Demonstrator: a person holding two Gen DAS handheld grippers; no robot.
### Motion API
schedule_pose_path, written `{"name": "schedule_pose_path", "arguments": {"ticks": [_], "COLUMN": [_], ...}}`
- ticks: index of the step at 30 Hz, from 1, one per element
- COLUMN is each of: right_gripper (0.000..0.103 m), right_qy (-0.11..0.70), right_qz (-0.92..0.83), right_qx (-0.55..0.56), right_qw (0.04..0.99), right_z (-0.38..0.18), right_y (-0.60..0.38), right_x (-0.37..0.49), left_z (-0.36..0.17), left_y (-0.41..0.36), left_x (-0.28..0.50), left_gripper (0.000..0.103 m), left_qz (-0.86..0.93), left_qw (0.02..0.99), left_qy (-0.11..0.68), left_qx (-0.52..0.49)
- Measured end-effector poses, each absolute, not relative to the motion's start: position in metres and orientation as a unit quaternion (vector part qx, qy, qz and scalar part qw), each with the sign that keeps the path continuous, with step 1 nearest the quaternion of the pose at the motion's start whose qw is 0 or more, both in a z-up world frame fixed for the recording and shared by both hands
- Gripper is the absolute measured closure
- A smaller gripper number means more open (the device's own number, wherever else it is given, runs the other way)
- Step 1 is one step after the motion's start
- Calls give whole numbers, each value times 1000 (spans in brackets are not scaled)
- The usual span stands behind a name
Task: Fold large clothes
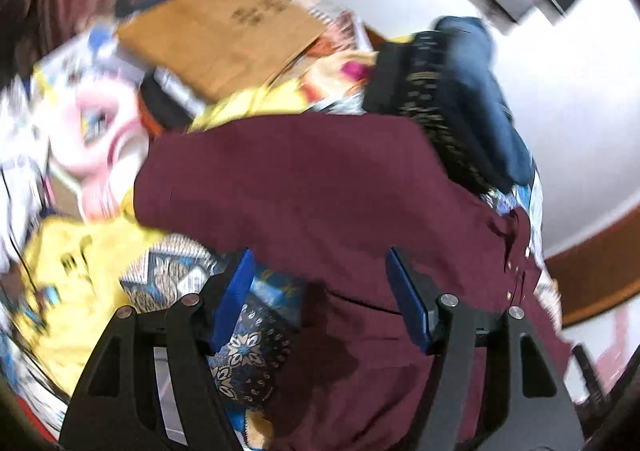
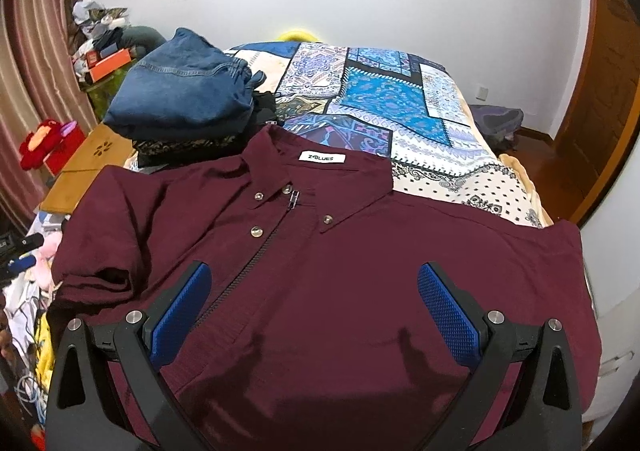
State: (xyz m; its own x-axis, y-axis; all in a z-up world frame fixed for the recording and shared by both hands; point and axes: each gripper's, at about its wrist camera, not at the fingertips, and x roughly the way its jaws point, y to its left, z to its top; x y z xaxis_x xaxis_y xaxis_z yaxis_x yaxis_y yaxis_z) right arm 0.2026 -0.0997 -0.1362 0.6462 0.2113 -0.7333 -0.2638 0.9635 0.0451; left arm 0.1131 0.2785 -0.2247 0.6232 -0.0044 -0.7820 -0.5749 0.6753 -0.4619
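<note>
The left wrist view is blurred and tilted: the left tool [image 1: 320, 299] hangs over a maroon shirt [image 1: 320, 191], its two blue-padded fingers [image 1: 234, 299] spread wide with nothing between them. The shirt lies on a bed whose blue patterned cover [image 1: 248, 351] shows under the left finger, and its button placket [image 1: 516, 271] runs along the right edge. Beyond the shirt sit a dark garment with gold print [image 1: 432, 91] and folded blue jeans [image 1: 480, 83], with a brown cardboard piece [image 1: 224, 35], yellow cloth [image 1: 76, 283] and a pink soft toy [image 1: 100, 131] to the left.
</note>
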Motion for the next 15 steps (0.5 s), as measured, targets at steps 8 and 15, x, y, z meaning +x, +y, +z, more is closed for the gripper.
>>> {"name": "schedule_pose_path", "arguments": {"ticks": [8,15], "right_gripper": [0,0], "right_qy": [413,422], "right_qz": [132,130], "right_qx": [-61,-77], "right_qw": [899,894], "right_z": [-144,-149], "right_y": [-83,-78], "right_x": [206,208], "left_z": [-297,-305], "left_y": [311,324], "left_x": [110,131], "left_gripper": [36,36], "left_qz": [130,146], "left_qw": [748,754], "left_qy": [389,379], "left_qx": [-523,-516]}}
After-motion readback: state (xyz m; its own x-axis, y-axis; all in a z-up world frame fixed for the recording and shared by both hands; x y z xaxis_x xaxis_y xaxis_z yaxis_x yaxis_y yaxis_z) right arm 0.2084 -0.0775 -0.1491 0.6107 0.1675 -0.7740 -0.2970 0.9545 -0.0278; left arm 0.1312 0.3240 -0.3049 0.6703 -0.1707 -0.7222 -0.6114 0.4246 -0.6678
